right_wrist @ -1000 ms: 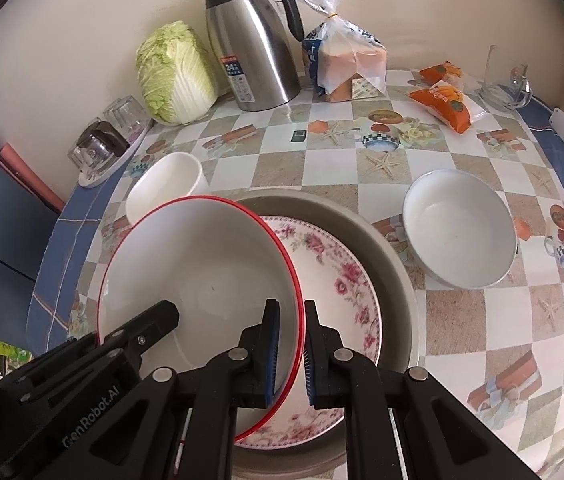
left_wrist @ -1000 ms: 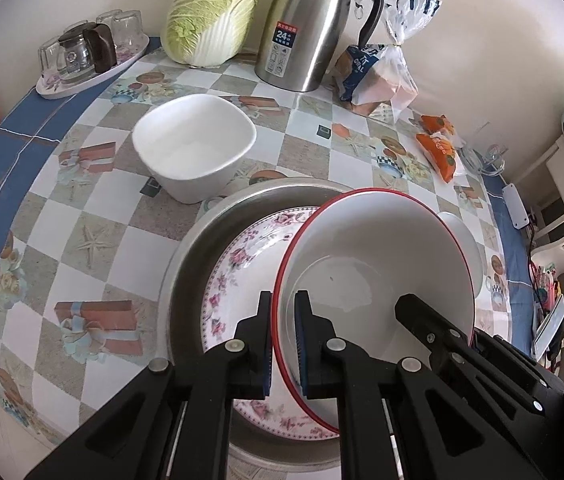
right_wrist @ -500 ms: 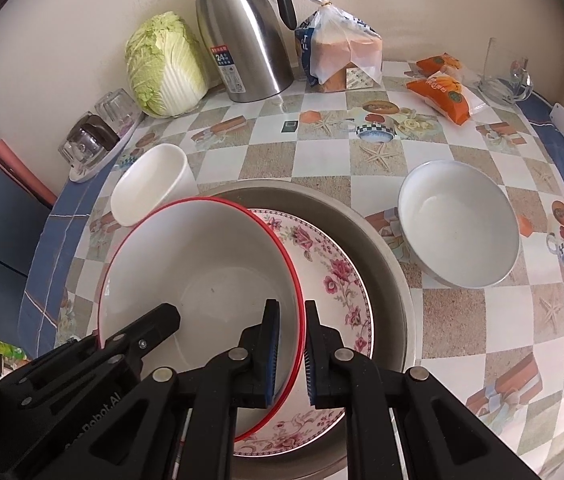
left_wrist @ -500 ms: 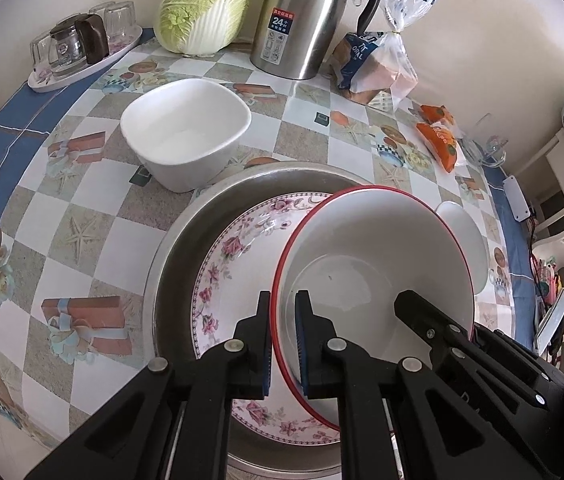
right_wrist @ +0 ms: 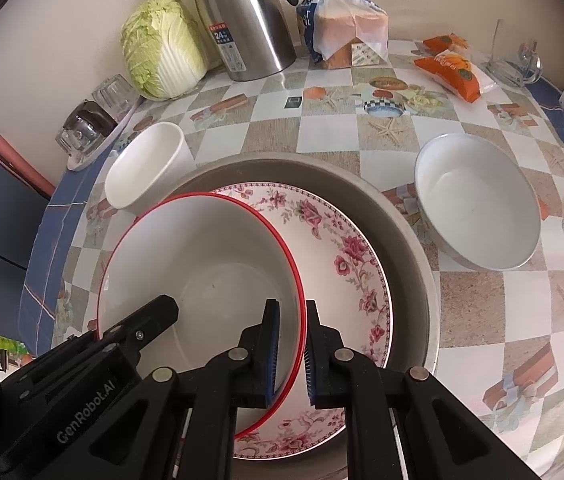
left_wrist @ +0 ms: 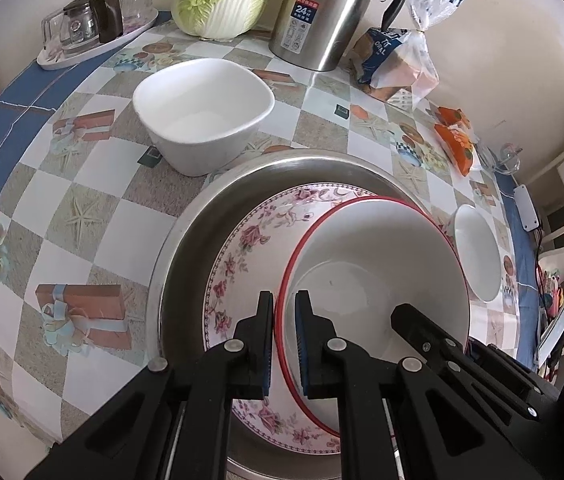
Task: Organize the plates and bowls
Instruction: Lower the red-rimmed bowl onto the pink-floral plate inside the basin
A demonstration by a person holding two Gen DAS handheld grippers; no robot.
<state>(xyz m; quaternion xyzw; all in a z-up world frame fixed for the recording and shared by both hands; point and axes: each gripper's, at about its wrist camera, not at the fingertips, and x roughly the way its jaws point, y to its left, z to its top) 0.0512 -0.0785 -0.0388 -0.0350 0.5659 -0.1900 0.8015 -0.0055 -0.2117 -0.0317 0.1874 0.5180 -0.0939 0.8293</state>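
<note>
Little has moved: both grippers still pinch the red-rimmed bowl (left_wrist: 378, 264). Left gripper (left_wrist: 284, 344) and right gripper (right_wrist: 292, 354) clamp opposite rims, holding it over the floral plate (right_wrist: 346, 256) in the metal basin (left_wrist: 186, 240).

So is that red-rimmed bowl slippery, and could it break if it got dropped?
Probably yes to both. The red-rimmed bowl looks glossy and glazed, so it may slip. That may be why the left gripper and right gripper each pinch its rim on opposite sides. It looks like ceramic, stiff and likely heavy, so it could chip against the floral plate below.
</note>
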